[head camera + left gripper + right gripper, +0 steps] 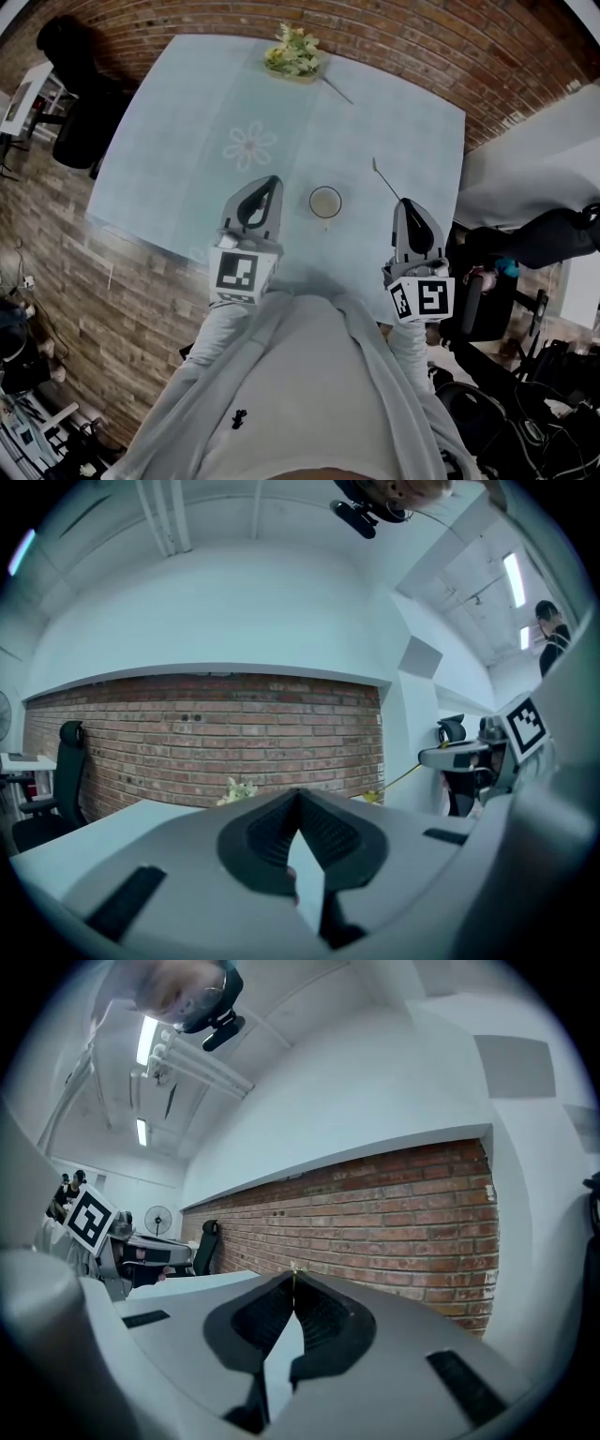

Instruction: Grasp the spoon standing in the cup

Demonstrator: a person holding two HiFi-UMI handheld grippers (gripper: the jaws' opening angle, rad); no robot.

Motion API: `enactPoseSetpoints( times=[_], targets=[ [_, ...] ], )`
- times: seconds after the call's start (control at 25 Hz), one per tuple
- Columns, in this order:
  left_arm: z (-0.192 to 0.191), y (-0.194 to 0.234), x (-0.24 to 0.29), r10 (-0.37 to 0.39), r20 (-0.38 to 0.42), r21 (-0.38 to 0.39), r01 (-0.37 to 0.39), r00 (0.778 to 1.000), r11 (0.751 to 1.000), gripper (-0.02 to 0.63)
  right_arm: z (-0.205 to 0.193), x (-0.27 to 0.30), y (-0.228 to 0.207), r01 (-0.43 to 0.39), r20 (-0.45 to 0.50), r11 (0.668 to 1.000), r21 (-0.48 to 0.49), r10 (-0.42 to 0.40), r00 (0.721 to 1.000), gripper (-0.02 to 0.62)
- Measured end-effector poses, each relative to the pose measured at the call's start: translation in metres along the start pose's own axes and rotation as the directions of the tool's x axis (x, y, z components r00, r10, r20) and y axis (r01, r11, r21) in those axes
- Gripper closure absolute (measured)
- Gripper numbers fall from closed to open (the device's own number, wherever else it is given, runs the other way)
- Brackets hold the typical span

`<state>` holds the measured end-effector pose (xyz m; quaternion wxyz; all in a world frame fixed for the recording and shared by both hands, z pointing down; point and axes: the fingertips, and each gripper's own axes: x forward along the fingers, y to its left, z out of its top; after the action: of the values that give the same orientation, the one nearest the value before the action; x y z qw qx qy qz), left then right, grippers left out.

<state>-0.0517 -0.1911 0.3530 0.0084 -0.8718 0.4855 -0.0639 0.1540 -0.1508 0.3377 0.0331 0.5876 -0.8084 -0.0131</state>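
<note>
- The grey right gripper [405, 202] is pinching fully closed on the thin metal spoon [385, 178] — it is already out of the small round white cup [325, 202].
- The spoon's long axis is running up-left from the jaw tips, ending right of centre, above and right of the cup.
- The left gripper [272, 180] is sitting closed and empty, just left of the cup.

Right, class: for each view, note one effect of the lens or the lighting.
Head view: fisheye bows the table edges; corners go dark. Left gripper view: the brick wall curves; a ceiling light glares. Right gripper view: the brick wall slants and bends; a black rim frames the picture.
</note>
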Motion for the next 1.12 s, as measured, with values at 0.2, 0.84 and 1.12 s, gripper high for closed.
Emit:
enactPoseSetpoints(
  times=[0.2,0.84,1.12],
  targets=[
    [-0.003,0.002,0.004,0.000,-0.010,-0.001,0.000,1.000,1.000,0.589,0.000,0.000,-0.006,0.013,0.003,1.000,0.014,-0.013,1.000,0.577],
    [-0.005,0.004,0.011,-0.014,-0.019,0.002,0.014,1.000,1.000,0.589,-0.011,0.003,-0.004,-0.004,-0.013,0.999,0.052,0.004,1.000,0.577],
    [-0.005,0.006,0.013,-0.016,-0.020,0.001,0.016,1.000,1.000,0.589,-0.012,0.005,-0.004,-0.002,-0.016,0.999,0.050,0.003,1.000,0.577]
  ],
)
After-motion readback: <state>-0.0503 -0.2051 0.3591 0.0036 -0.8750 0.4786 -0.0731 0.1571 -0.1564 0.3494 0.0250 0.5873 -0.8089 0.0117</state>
